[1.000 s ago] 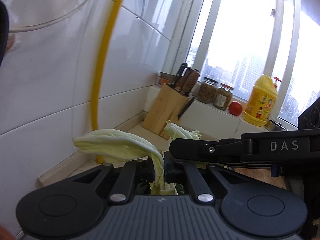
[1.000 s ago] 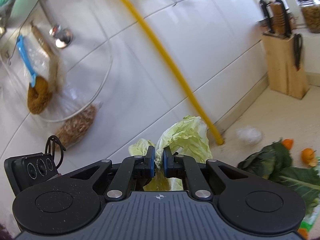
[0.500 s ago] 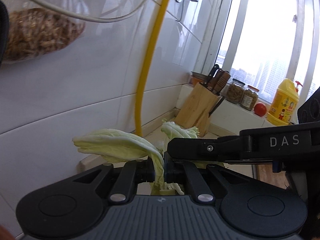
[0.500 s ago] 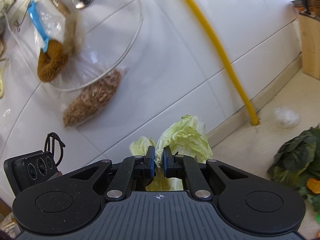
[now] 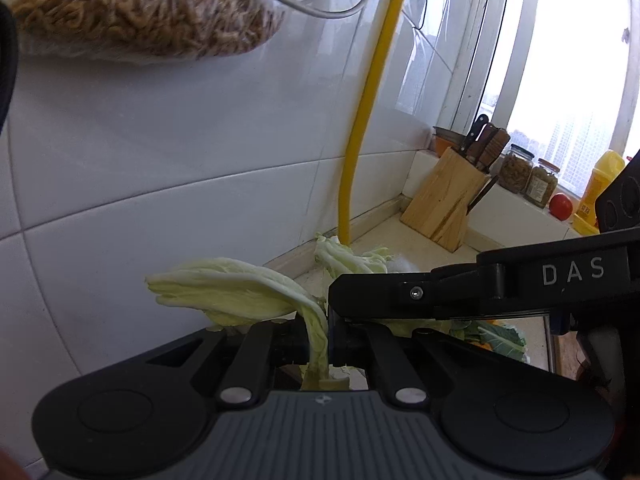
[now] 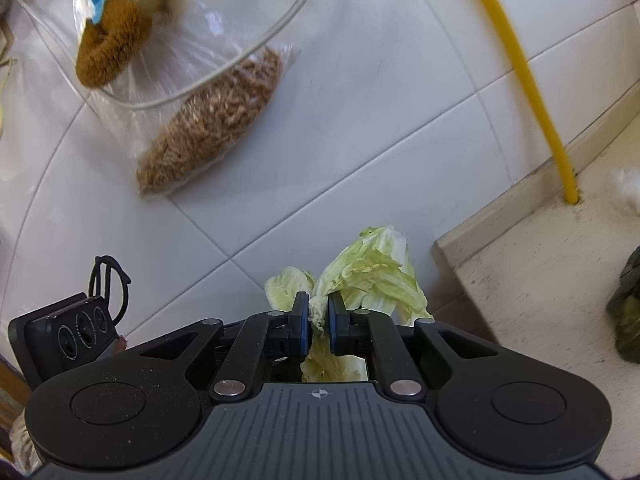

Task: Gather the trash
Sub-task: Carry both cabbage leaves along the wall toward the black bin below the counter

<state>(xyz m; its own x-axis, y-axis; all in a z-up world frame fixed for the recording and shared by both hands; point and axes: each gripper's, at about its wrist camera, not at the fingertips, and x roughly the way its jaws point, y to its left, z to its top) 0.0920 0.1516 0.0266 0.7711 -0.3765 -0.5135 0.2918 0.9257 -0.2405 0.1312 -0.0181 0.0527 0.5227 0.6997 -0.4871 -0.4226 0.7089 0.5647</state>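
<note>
- The left gripper (image 5: 328, 330) is clenched on a pale cabbage leaf (image 5: 240, 294), pinched at its stalk so the blade flops out to the left, clear of the fingers.
- The right gripper (image 6: 318, 320) is likewise clamped on a second cabbage leaf (image 6: 368, 276), whose frilled end stands up just beyond the blue pads (image 6: 305, 322); in the left view its body lies across the right side, just beside the left one.
- Both leaves hang in the air near the white tiled wall (image 5: 200, 152), off the counter (image 6: 540, 272), probably being carried together to a bin that is not in view.
- Against 1 second ago, the hanging bag of dried noodles (image 6: 212, 124) looms larger and the yellow pipe (image 5: 360, 132) and knife block (image 5: 448, 208) sit further right: both grippers have swung leftward, grips unchanged.
- Dark greens (image 6: 628, 308) lie on the counter, uncollected.
</note>
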